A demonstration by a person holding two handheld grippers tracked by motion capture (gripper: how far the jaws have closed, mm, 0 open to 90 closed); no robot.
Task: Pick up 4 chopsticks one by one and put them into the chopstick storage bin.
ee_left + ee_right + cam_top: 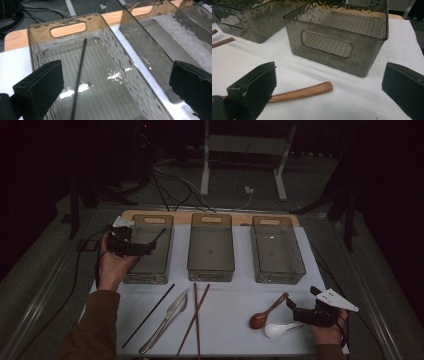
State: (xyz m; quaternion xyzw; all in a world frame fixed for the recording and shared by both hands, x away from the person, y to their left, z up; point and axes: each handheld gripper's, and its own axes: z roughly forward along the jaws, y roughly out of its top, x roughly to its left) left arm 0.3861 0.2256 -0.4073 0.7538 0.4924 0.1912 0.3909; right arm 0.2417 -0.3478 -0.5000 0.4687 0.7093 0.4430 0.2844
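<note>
**One chopstick binned, the rest still out**

My left gripper (131, 246) hovered over the left bin (105, 82), jaws spread and empty; inside lay one thin black chopstick (79, 75), leaning toward the handle end. My right gripper (312, 312) waited, jaws spread and empty, by the wooden spoon (267, 312) and the glossy white spoon (280, 329). I judged sorting barely begun: another black chopstick (148, 315), a steel knife (166, 320) and two brown wooden chopsticks (195, 317) remained on the white tabletop (230, 340). The bins were smoky, ribbed translucent plastic.
</note>
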